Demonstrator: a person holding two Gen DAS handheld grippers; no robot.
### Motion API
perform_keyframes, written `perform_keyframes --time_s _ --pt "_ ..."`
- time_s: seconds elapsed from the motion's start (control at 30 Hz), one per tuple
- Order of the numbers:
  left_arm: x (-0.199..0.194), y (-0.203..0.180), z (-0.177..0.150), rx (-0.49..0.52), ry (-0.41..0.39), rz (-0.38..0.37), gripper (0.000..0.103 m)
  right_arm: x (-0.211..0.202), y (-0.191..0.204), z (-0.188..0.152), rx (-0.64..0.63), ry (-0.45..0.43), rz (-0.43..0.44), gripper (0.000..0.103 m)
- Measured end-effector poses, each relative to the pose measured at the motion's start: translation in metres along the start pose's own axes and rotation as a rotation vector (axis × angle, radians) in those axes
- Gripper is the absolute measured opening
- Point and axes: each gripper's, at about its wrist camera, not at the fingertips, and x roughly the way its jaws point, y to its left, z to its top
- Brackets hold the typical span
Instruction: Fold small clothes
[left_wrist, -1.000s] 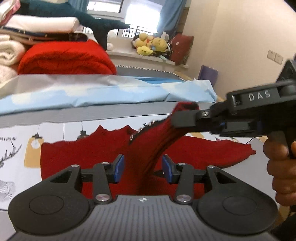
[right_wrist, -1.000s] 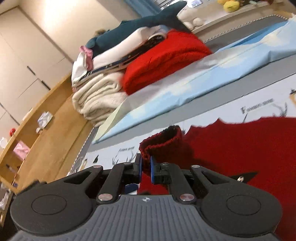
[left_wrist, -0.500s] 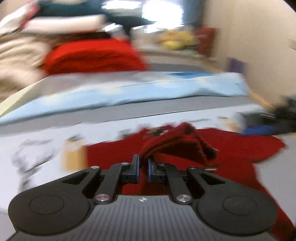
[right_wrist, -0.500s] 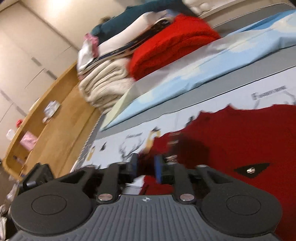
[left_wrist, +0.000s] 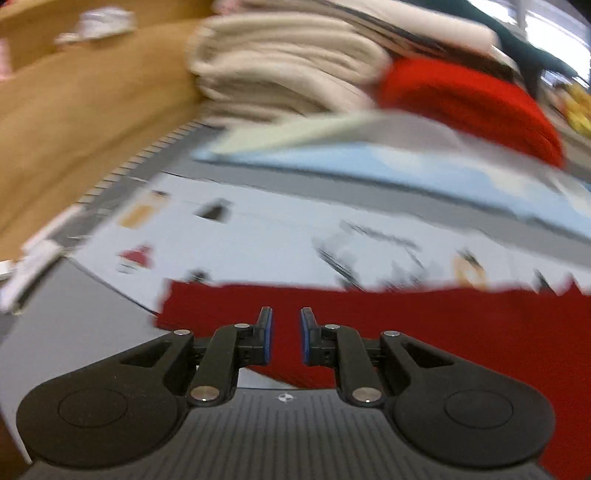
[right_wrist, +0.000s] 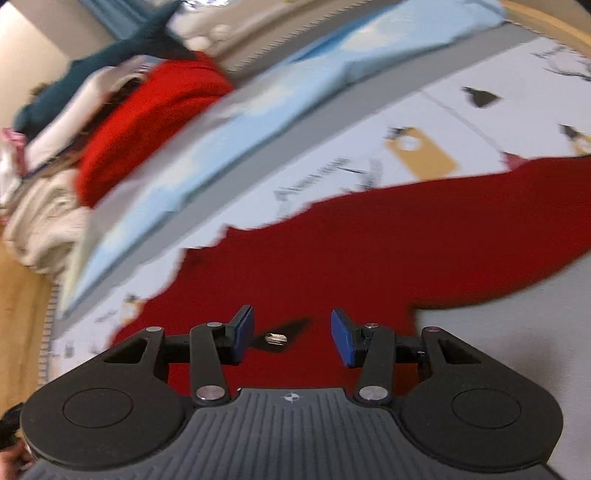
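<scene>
A small red knitted garment (left_wrist: 424, 321) lies flat on a white printed sheet (left_wrist: 266, 236); it also shows in the right wrist view (right_wrist: 369, 258). My left gripper (left_wrist: 286, 334) is open and empty, just above the garment's left part near its edge. My right gripper (right_wrist: 291, 334) is open wide and empty, above the garment's middle, with a dark tag and metal snap (right_wrist: 277, 336) on the cloth between its fingers. Both views are motion-blurred.
A stack of folded cream blankets (left_wrist: 280, 74) and a red blanket (left_wrist: 472, 107) stand at the back on a light blue sheet (left_wrist: 388, 166). A wooden bed frame (left_wrist: 74, 122) runs along the left. In the right wrist view the stack (right_wrist: 147, 122) sits at the upper left.
Both grippers have let go of the red sleeve and opened. The sleeve now lies flat on the garment. The left gripper has swung left toward the garment's edge.
</scene>
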Motion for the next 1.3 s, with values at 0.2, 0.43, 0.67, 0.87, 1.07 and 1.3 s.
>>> perform_keyframes --time_s 0.2,0.43,0.67,0.87,1.07,1.3 --pt "0.009 -0.053 -0.037 0.089 0.201 -0.344 0.04 0.019 -0.046 -0.024 0.014 0.087 -0.128 0.049" --pt "0.021 -0.104 -0.092 0.276 0.409 -0.46 0.048 0.046 -0.065 -0.062 -0.138 0.173 -0.18 0.049" --pt "0.021 -0.112 -0.105 0.322 0.421 -0.441 0.047 0.031 -0.076 -0.063 -0.161 0.124 -0.188 0.006" --pt "0.016 -0.118 -0.093 0.315 0.443 -0.468 0.047 0.024 -0.082 -0.069 -0.172 0.159 -0.191 0.017" --pt "-0.001 -0.117 -0.121 0.451 0.526 -0.541 0.047 0.002 -0.091 -0.097 -0.183 0.288 -0.185 0.041" --pt "-0.019 -0.097 -0.179 0.7 0.597 -0.57 0.046 -0.027 -0.097 -0.137 -0.277 0.372 -0.238 0.041"
